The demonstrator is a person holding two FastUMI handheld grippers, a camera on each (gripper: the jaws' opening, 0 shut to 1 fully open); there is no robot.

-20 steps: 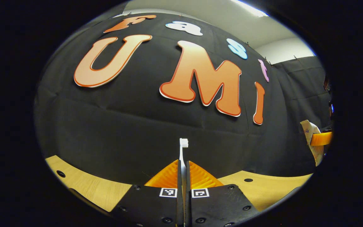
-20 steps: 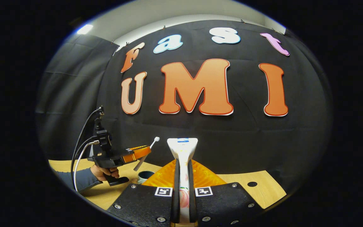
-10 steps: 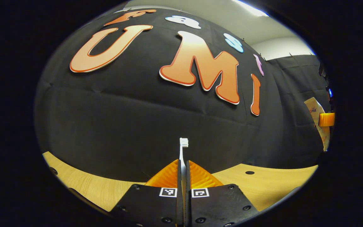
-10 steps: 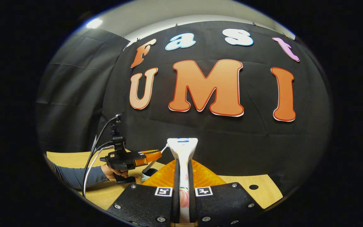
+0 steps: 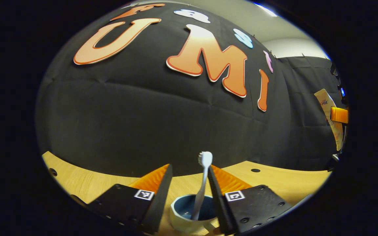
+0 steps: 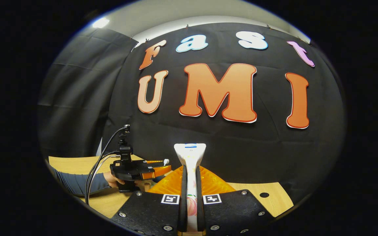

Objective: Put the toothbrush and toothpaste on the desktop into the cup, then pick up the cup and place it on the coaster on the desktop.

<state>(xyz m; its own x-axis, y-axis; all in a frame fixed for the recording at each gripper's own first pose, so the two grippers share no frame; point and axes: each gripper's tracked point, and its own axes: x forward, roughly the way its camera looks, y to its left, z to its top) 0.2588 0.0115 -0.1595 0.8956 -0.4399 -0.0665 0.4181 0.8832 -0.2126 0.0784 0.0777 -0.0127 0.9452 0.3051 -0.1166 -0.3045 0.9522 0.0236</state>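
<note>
Your left hand-held gripper point(image 5: 189, 183) stands wide; the toothbrush point(image 5: 202, 183) rests in the cup point(image 5: 179, 218) at bottom centre. Right hand-held gripper point(image 6: 189, 173) clamps the toothpaste point(image 6: 190, 154); bring it over next.

The white toothbrush point(image 5: 202, 183) stands in the cup point(image 5: 189, 216) — bristles up, leaning slightly. The cup, pale outside and dark blue inside, sits on the wooden bench point(image 5: 284, 183). The white toothpaste point(image 6: 190, 170) tube is upright, crimped end up, above the bench.
</note>
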